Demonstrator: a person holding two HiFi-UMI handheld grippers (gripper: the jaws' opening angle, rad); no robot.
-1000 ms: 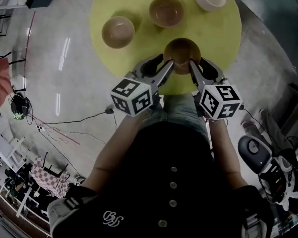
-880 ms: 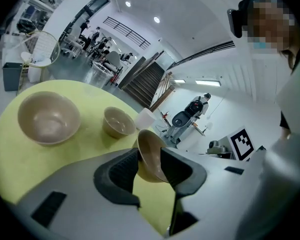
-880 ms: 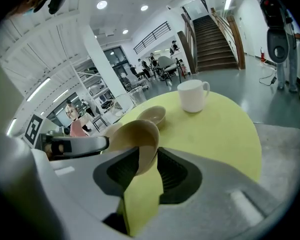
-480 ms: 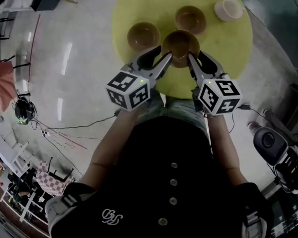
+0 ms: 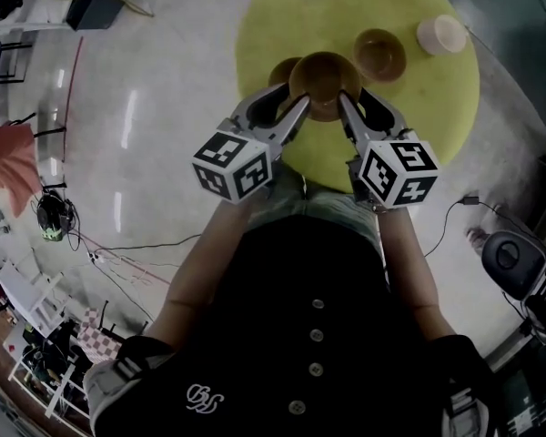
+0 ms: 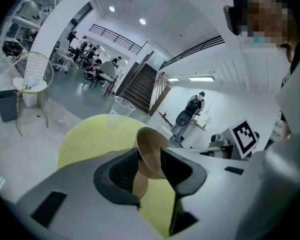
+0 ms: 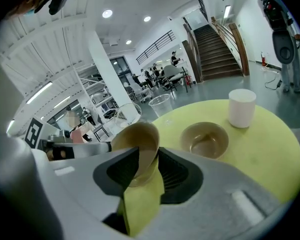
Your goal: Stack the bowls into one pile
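The left gripper (image 5: 296,109) has its two jaws pinching the left edge of a brown bowl (image 5: 325,80). In the left gripper view, the thin wall of this bowl (image 6: 150,151) sits right between the dark pads, and the bowl is tipped on its side there. Just past the left gripper's tips, a second brown bowl (image 5: 283,69) peeks out on the round yellow table (image 5: 273,25). It is partly hidden under the held bowl. Farther ahead of the gripper stands a clear plastic cup (image 6: 121,109).

The right gripper (image 5: 348,109) pinches the right edge of the same bowl (image 7: 137,144), so both grippers hold it together. Its jaws are closed on the bowl wall.

To the right of this gripper and a little ahead, a third brown bowl (image 7: 205,139) sits open side up on the table (image 7: 270,149). Beyond that bowl and more to the right stands a white cup (image 7: 241,107), apart from the bowl.
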